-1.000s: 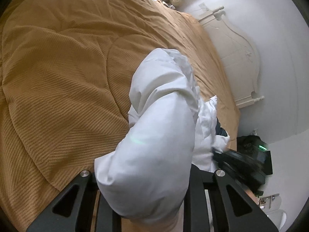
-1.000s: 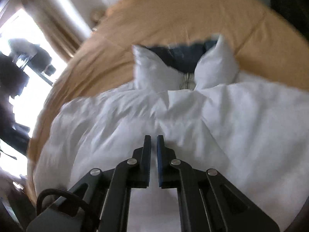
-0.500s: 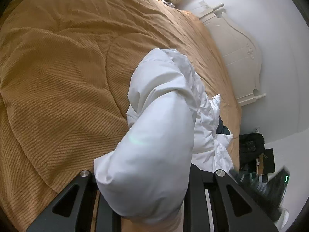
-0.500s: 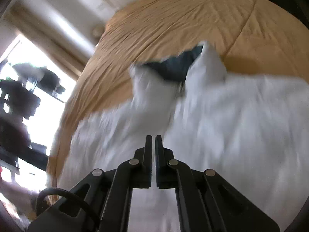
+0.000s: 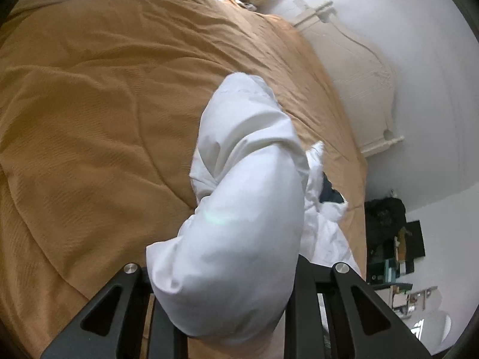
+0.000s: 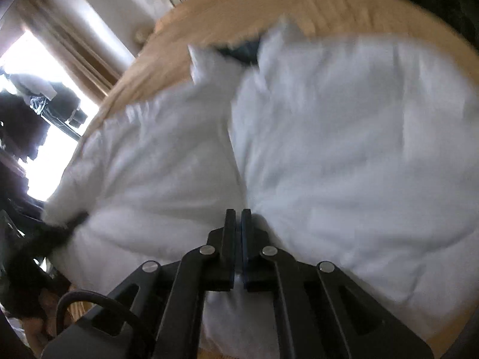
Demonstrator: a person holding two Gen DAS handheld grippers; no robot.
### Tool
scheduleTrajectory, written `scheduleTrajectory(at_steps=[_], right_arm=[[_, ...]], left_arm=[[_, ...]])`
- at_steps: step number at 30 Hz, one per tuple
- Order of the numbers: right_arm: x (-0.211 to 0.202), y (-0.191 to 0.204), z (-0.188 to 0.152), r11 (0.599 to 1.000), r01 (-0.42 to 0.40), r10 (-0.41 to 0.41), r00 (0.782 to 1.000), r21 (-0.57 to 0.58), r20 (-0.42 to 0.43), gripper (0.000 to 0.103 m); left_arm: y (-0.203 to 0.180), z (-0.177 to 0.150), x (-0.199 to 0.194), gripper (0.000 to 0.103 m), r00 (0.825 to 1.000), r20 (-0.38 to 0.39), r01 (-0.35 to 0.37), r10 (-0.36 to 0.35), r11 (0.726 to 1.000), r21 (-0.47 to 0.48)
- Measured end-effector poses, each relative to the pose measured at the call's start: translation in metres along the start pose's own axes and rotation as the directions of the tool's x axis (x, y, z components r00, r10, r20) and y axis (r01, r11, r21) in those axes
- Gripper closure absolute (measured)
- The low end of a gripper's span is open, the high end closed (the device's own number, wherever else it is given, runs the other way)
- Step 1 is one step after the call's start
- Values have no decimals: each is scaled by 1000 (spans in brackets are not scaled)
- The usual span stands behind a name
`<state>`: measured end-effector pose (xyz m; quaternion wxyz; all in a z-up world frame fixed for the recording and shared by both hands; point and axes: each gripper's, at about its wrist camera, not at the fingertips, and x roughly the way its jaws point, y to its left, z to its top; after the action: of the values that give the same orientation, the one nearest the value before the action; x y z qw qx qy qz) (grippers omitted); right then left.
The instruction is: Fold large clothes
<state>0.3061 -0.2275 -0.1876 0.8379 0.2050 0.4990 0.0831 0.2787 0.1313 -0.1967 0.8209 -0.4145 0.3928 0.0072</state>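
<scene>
A white puffy jacket with a dark lining at the collar lies spread on the tan bed cover. My right gripper is shut, its tips pressed at the jacket's middle seam; whether it pinches fabric I cannot tell. In the left wrist view a thick white sleeve of the jacket fills the gap between my left gripper's fingers, which are closed against it. The sleeve hides the fingertips.
The tan bed cover stretches far left. A white headboard stands at the bed's far end. Dark bags and shelves stand by the white wall. A bright window with curtains is at the left.
The right gripper has moved nearer over the jacket, so the jacket fills more of its view, and it has left the left wrist view. The left gripper and its sleeve have barely moved.
</scene>
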Motion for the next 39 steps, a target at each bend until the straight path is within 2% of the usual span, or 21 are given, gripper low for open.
scheduleTrajectory(at_steps=[4, 6, 10, 11, 14, 17, 19, 20, 21, 22, 24, 26, 27, 29, 31, 32, 33, 34, 36, 38, 39], right_arm=[[24, -15, 0, 988, -83, 87, 996, 127, -29, 103], [26, -21, 3, 983, -113, 120, 992, 148, -36, 103], [20, -36, 5, 962, -187, 197, 980, 198, -31, 103], [17, -43, 1, 953, -208, 219, 975, 222, -26, 103], [-28, -68, -1, 913, -290, 275, 957, 288, 90, 103], [-42, -100, -9, 902, -235, 211, 972, 361, 106, 103], [-17, -121, -20, 870, -248, 248, 967, 426, 56, 103], [-6, -128, -25, 866, -260, 264, 963, 428, 52, 103], [-2, -128, -26, 871, -263, 265, 963, 414, 53, 103], [0, -126, -25, 880, -257, 260, 964, 399, 49, 103], [-4, -125, -22, 865, -273, 283, 958, 421, 40, 103], [-19, -126, -21, 805, -410, 402, 908, 429, 115, 100], [-28, -127, -23, 764, -488, 465, 870, 423, 164, 100], [-32, -130, -33, 694, -573, 533, 816, 436, 226, 100], [-10, -131, -55, 595, -634, 605, 758, 495, 244, 100], [0, -128, -62, 595, -622, 601, 765, 509, 232, 103], [6, -122, -68, 626, -598, 570, 789, 501, 229, 103], [9, -114, -70, 665, -573, 540, 812, 479, 221, 103], [13, -104, -69, 718, -523, 490, 848, 460, 201, 103], [15, -96, -69, 755, -498, 465, 865, 427, 188, 103], [15, -96, -70, 760, -503, 467, 863, 412, 192, 103]], left_arm=[[-43, -6, -12, 81, 1000, 19, -5, 3, 991, 133], [-67, -11, -17, 81, 1000, 25, -3, -2, 981, 195], [-118, -26, -31, 81, 998, 65, -21, -3, 933, 360], [-134, -30, -37, 81, 997, 75, -19, -13, 912, 410], [-164, -46, -45, 81, 997, 76, -17, -25, 863, 504], [-194, -71, -44, 81, 997, 64, -14, -30, 805, 594], [-216, -97, -42, 81, 998, 64, -27, -22, 743, 669], [-230, -116, -40, 81, 998, 65, -33, -20, 691, 722], [-239, -129, -38, 81, 998, 59, -31, -21, 655, 755], [-248, -142, -37, 80, 999, 49, -24, -22, 624, 781], [-258, -161, -34, 80, 999, 29, -8, -27, 580, 814], [-269, -180, -33, 80, 1000, 19, -4, -23, 521, 853], [-272, -187, -31, 80, 1000, 12, -1, -19, 499, 867], [-278, -196, -28, 79, 1000, -10, 12, -8, 480, 877], [-281, -198, -21, 79, 998, -51, 34, 21, 488, 872], [-280, -199, -17, 79, 997, -64, 39, 33, 490, 871], [-277, -199, -12, 79, 996, -74, 39, 54, 481, 876], [-277, -205, -8, 79, 994, -80, 38, 73, 458, 888], [-279, -205, 5, 79, 990, -104, 51, 99, 432, 900], [-289, -207, 13, 79, 986, -127, 70, 112, 415, 907], [-292, -212, 14, 79, 985, -128, 74, 112, 397, 915]])
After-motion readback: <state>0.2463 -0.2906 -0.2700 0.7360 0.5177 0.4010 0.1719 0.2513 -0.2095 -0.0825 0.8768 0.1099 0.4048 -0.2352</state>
